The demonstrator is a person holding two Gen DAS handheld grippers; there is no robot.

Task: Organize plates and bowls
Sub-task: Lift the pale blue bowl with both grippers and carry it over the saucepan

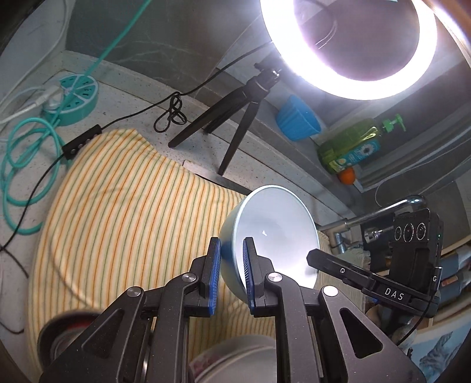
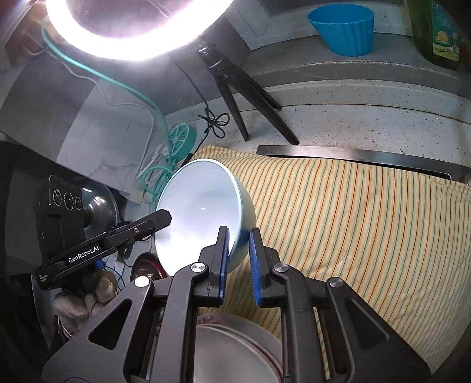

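A pale blue bowl [image 1: 273,232] is held tilted in the air above a yellow striped cloth [image 1: 123,212]. My left gripper [image 1: 232,259] is shut on the bowl's rim, one pad outside and one inside. My right gripper [image 2: 238,250] is shut on the opposite rim of the same bowl [image 2: 200,212]. Each gripper shows in the other's view, the right one [image 1: 353,274] and the left one [image 2: 138,229]. A stack of white plates and bowls [image 2: 232,350] sits below the grippers, also low in the left wrist view [image 1: 235,359].
A ring light [image 1: 347,44] on a black tripod [image 1: 235,117] stands behind the cloth. A teal power strip [image 1: 76,97] with cables lies far left. A blue cup [image 2: 341,26], a green soap bottle [image 1: 350,144] and a faucet [image 1: 382,215] are nearby.
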